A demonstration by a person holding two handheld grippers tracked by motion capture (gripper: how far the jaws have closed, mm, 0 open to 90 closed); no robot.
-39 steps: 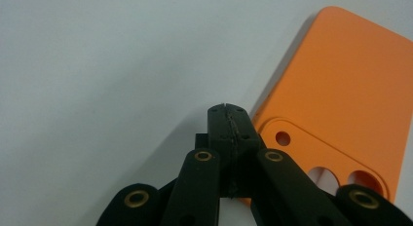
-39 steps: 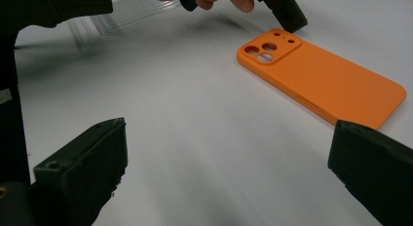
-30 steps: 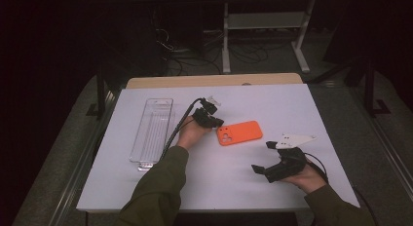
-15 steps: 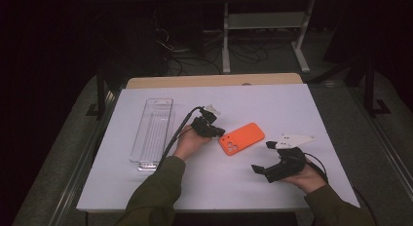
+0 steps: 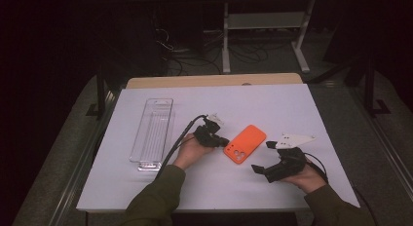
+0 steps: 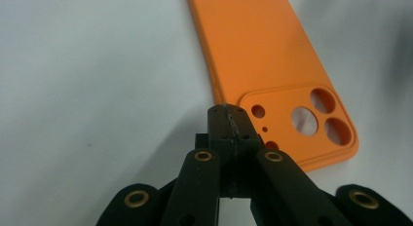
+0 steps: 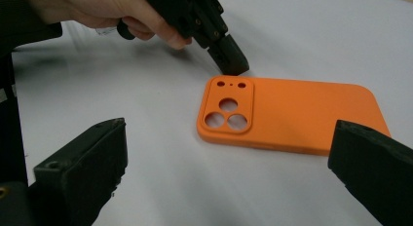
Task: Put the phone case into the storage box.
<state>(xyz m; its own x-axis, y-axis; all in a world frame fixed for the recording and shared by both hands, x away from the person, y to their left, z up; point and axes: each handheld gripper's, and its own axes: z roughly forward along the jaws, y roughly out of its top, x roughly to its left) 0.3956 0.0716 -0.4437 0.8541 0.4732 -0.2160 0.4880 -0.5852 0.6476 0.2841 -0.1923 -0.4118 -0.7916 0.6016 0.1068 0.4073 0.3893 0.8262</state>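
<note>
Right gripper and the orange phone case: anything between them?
Nothing. In the right gripper view, bare white table separates the open right gripper from the orange phone case. The high view shows the same gap.

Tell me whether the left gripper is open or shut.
Shut. In the left gripper view the left gripper has its fingers pressed together with no gap, tip beside the camera corner of the orange case, gripping nothing.

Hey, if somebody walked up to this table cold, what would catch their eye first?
The orange phone case, lying back-up mid-table on the white table cover. The left gripper, jaws shut, has its tip at the case's camera-cutout corner, while the right gripper waits open nearby. A clear plastic tray lies to the left.
</note>
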